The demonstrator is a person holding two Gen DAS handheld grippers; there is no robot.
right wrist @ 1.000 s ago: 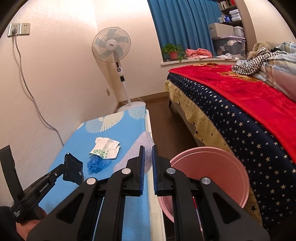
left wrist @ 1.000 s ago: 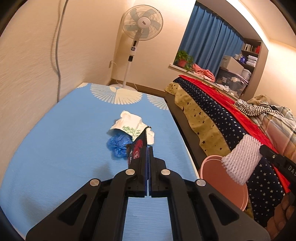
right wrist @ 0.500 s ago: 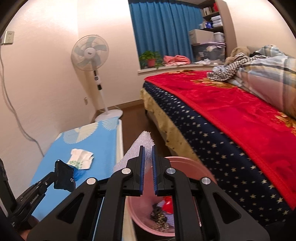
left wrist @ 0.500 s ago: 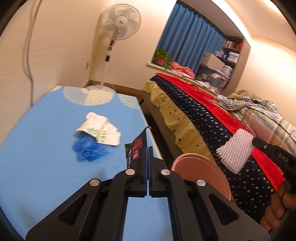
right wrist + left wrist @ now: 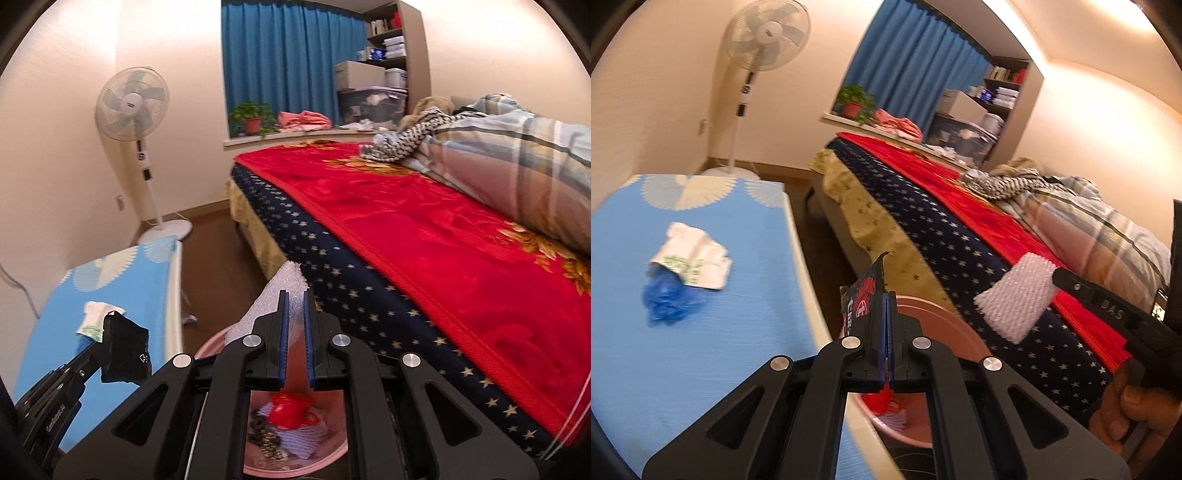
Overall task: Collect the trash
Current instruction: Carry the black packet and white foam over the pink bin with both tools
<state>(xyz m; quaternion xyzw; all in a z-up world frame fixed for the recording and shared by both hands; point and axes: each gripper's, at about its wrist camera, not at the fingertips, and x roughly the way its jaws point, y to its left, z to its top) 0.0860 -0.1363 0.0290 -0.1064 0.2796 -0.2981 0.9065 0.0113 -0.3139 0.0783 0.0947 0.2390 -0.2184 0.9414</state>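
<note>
My left gripper is shut on a dark snack wrapper with red print, held over the near rim of the pink bin. In the right wrist view that wrapper hangs at the lower left. My right gripper is shut on a white foam net, above the pink bin, which holds red and pale trash. From the left wrist view the foam net hangs off the right gripper's fingers. A white paper wrapper and a crumpled blue plastic piece lie on the blue mat.
The bin stands on the brown floor between the blue mat and a bed with a red blanket and starred navy cover. A standing fan is by the far wall. A hand holds the right gripper's handle.
Both grippers swung right, away from the blue mat and over the pink bin, each keeping its piece. The bin's inside has come into view under the right gripper.
</note>
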